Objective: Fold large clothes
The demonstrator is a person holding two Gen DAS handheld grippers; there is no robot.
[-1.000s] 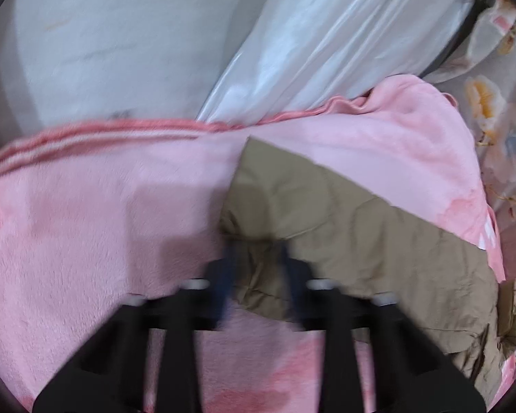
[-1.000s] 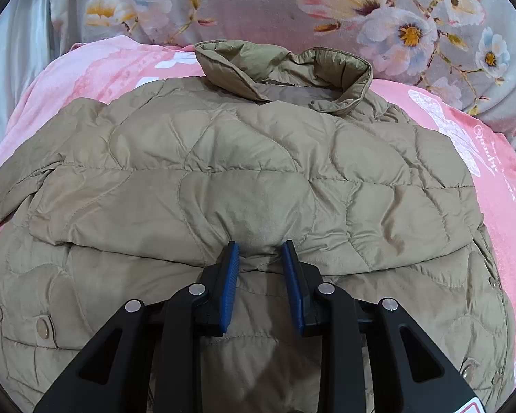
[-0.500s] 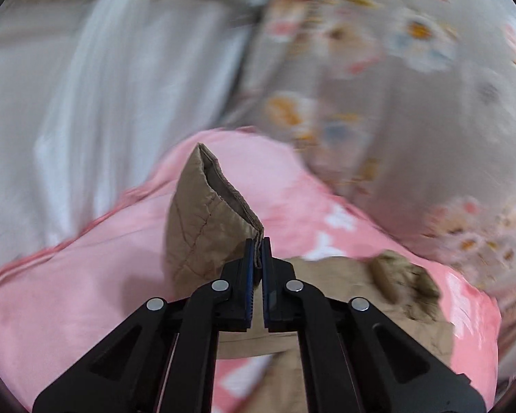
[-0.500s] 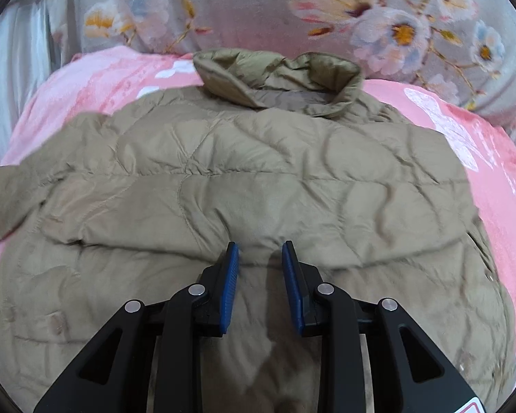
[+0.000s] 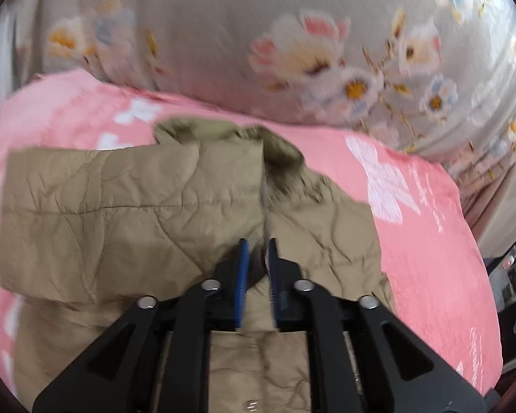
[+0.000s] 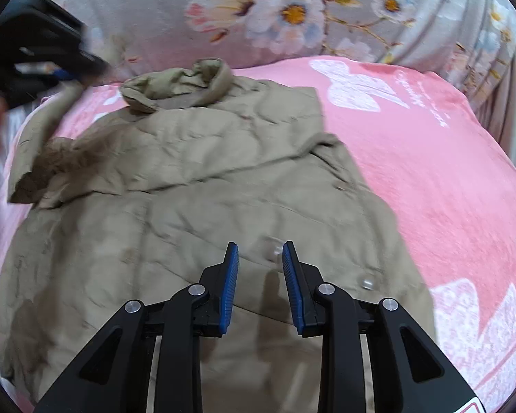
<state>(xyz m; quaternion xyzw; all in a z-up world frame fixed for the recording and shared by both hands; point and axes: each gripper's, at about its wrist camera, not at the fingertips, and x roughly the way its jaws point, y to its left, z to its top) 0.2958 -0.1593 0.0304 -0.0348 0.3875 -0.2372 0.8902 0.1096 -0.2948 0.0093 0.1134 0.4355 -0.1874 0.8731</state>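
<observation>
A: Where's the jacket?

B: Spread flat on the pink blanket, filling the middle of the right wrist view; collar bunched up at twelve o'clock, close to the floral fabric behind.

A: And the left sleeve?

B: Folded across the chest in the left wrist view, a broad quilted panel lying from nine o'clock toward centre, over the body of the coat.

A: Left gripper?

B: Low over the jacket near centre, blue pads parted a little, a dark crease of cloth between the tips. Gripping or just beside it? Cannot tell, too blurred.

A: Right gripper?

B: Spread apart, holding nothing, poised above the lower front of the coat; a snap button at about four o'clock from the tips.

A: Anything else in the right wrist view?

B: At ten o'clock, the other black tool with a strip of tan cloth trailing from it, smeared by motion; skin-coloured blur at nine o'clock on the edge.

A: Any bins, baskets?

B: Just bedding under the coat; white prints on the pink at one o'clock
</observation>
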